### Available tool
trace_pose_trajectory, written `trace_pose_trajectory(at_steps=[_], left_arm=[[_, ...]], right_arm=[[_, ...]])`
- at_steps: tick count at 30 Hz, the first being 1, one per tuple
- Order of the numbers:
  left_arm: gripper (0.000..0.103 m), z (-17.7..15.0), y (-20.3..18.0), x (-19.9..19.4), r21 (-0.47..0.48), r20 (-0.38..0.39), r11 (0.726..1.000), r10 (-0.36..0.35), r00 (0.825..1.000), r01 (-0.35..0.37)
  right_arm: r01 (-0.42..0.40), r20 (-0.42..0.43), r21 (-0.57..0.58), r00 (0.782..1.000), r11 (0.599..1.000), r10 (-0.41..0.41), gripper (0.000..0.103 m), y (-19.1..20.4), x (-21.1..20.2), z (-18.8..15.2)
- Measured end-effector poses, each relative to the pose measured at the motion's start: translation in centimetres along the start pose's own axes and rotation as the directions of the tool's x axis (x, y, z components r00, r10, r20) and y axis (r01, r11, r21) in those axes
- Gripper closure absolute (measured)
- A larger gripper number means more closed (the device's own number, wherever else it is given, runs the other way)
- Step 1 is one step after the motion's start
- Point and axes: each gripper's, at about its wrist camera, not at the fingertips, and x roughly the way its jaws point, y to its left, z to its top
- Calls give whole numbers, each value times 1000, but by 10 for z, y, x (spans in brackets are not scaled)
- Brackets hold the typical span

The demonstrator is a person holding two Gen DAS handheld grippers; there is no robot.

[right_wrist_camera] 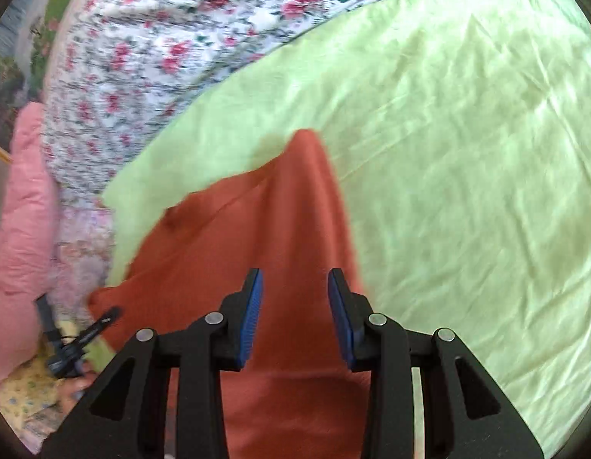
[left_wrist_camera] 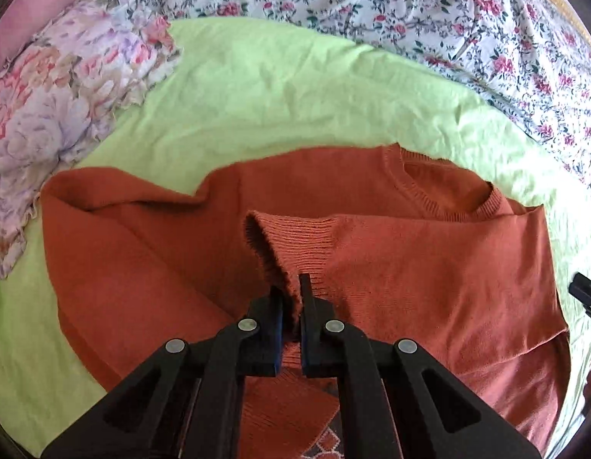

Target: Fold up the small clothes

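Note:
A rust-orange knit sweater [left_wrist_camera: 429, 267] lies on a light green sheet [left_wrist_camera: 276, 95], neckline at the far right. My left gripper [left_wrist_camera: 291, 294] is shut on the ribbed cuff [left_wrist_camera: 291, 237] of a sleeve folded across the body, holding it just above the sweater. In the right wrist view my right gripper [right_wrist_camera: 295, 298] is open and empty, hovering over the sweater's edge [right_wrist_camera: 288, 210], whose corner points away from me. The left gripper's tip [right_wrist_camera: 77, 340] shows at the lower left of that view. The right gripper's tip [left_wrist_camera: 586, 294] shows at the right edge of the left wrist view.
A floral bedspread [left_wrist_camera: 448, 19] lies beyond the green sheet. A crumpled pastel floral cloth [left_wrist_camera: 58, 107] sits at the left, with pink fabric [right_wrist_camera: 23, 210] behind it. Open green sheet [right_wrist_camera: 467, 172] stretches to the right of the sweater.

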Motion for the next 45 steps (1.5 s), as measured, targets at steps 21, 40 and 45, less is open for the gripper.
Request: trace_pose_trajectory(at_steps=[21,40,45], left_arm=[[64,-18,-2,-3,6,-86,1000,-24,996,24],[28,-105,25,-62,-79,-109,995,-73,991,65],[21,-109,3,-56,80,-88,997,23,996,-16]], right_arm=[[137,-88,-112,985,984,-147,66,3,29,23],[-135,-217,-200,972,970,90,62,80,-22,-105],[-133,-237,-181,968,974,88,62,79,-24,-119]])
